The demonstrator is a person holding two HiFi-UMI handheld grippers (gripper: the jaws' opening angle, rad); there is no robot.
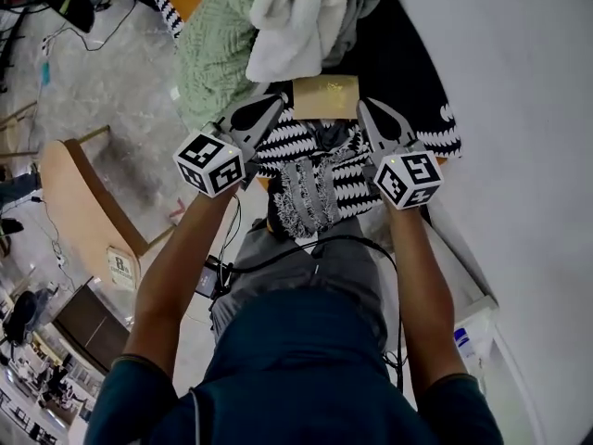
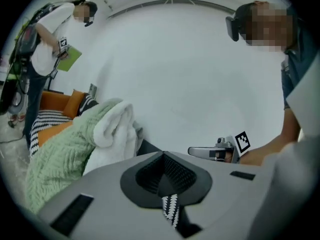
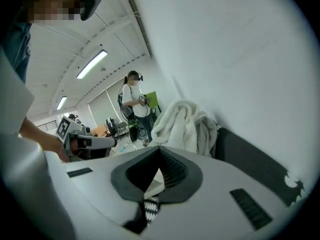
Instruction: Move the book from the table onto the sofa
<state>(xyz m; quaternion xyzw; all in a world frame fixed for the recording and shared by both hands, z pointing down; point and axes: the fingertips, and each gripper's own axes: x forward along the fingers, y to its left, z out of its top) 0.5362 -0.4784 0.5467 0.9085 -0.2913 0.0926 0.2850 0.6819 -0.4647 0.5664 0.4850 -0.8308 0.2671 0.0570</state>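
Left gripper (image 1: 269, 108) and right gripper (image 1: 371, 111) both pressed shut, gripping nothing; book (image 1: 326, 97) sits on the sofa (image 1: 408, 54) between them.

The book (image 1: 326, 97) is a thin rectangle with a plain tan cover; the faint pale print on it is too small to read. It lies closed and flat, cover up, its 2 long sides running left to right in the head view. It rests on the sofa (image 1: 408, 58), a dark seat draped with a black-and-white zigzag cloth (image 1: 306, 151), at that cloth's far edge. Its far long side reaches the foot of the white towel pile (image 1: 296, 17), and its left short side sits just beside the green knitted blanket (image 1: 218, 54)
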